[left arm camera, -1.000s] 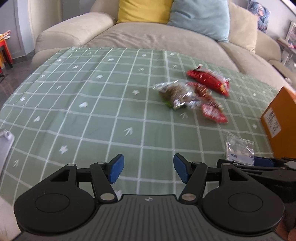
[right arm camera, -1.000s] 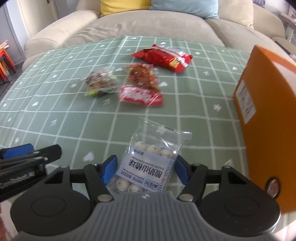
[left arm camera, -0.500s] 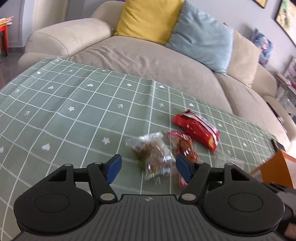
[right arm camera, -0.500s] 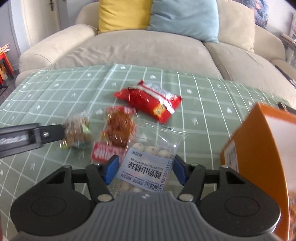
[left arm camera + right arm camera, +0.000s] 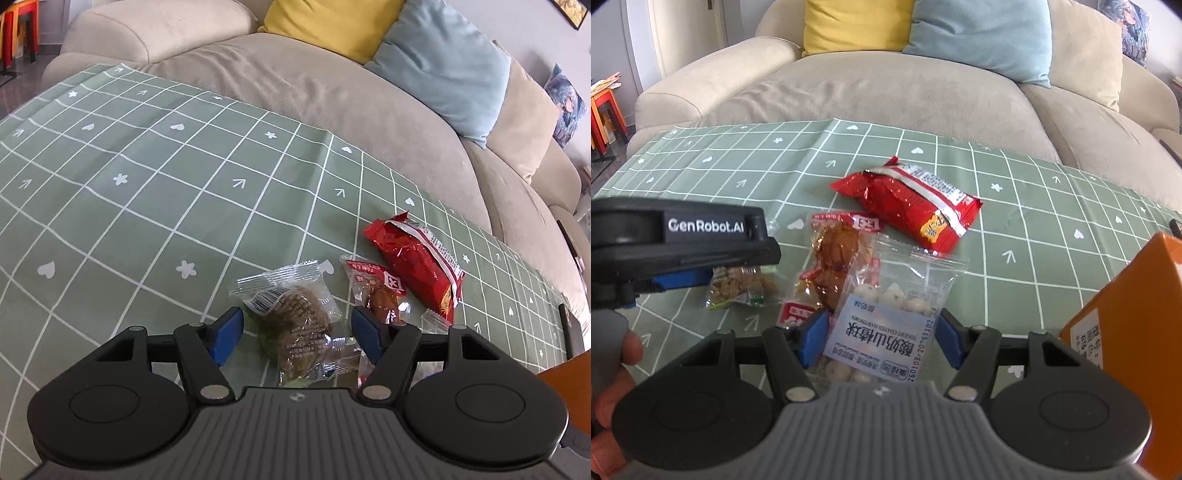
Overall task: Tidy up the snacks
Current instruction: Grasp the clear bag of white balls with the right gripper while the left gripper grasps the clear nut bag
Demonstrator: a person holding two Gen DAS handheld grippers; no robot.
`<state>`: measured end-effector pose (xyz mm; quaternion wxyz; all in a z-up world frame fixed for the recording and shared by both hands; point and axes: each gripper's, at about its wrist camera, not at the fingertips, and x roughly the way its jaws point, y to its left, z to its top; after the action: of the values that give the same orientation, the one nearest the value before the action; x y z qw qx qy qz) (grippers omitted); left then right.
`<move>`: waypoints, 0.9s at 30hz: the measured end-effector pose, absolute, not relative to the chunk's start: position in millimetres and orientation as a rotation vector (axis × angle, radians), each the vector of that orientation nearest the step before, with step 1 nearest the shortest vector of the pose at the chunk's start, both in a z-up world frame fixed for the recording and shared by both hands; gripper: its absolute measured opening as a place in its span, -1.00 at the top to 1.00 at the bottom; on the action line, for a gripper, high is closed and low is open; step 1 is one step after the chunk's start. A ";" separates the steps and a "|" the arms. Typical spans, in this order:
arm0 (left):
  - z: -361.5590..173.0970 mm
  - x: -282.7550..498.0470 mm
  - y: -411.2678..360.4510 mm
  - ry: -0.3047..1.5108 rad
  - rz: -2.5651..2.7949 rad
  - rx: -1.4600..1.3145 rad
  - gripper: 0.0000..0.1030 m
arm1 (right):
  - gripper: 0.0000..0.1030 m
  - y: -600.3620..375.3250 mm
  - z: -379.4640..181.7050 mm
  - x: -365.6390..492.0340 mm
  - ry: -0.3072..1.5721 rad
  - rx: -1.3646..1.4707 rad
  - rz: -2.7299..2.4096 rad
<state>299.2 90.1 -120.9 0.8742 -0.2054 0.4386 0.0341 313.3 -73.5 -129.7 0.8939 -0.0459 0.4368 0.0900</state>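
The left tongs point(image 5: 295, 332) gape around the light, crinkly cake packet point(image 5: 295, 328), best pinched mid-body, just left of the orange box point(image 5: 1126, 332), while the right tongs point(image 5: 877, 341) clamp the hawthorn-ball packet point(image 5: 886, 317).

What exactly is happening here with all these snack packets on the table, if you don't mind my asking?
A person is sorting snacks with a handheld gripper in each hand. The right gripper holds a clear bag of white hawthorn balls near the orange box. The left gripper, jaws open after just widening, straddles a clear-wrapped brown cake on the green checked cloth, not yet gripping it. A red-labelled meat snack and a red foil packet lie beside it.
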 end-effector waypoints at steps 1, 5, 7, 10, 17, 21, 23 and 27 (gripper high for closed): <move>-122.0 300.3 89.2 0.928 0.070 -0.426 -0.53 | -0.18 -73.2 -131.1 313.2 0.908 -0.096 0.182; -125.1 305.8 83.4 0.949 0.082 -0.390 -0.34 | -0.18 -72.2 -134.5 311.7 0.914 -0.093 0.181; -125.2 307.4 80.2 0.953 0.076 -0.363 -0.26 | -0.18 -70.1 -134.4 310.1 0.911 -0.101 0.183; -125.6 308.5 79.7 0.956 0.077 -0.336 -0.16 | -0.18 -68.2 -134.8 309.4 0.914 -0.106 0.188; -123.2 293.2 86.9 0.966 0.077 -0.317 -0.01 | -0.17 -70.8 -132.8 302.7 0.928 -0.113 0.195; -119.7 276.8 91.2 0.967 0.062 -0.300 0.01 | -0.17 -71.7 -127.3 291.3 0.928 -0.111 0.213; -114.7 265.1 92.3 0.954 0.051 -0.294 0.01 | -0.17 -71.8 -123.3 284.2 0.927 -0.115 0.222; -101.0 240.4 91.4 0.925 0.033 -0.272 0.01 | -0.17 -75.6 -113.8 265.2 0.924 -0.114 0.236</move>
<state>240.4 91.4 -101.0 0.8859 -0.1307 0.4448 0.0159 265.2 -75.6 -113.8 0.8868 -0.0550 0.4446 0.1137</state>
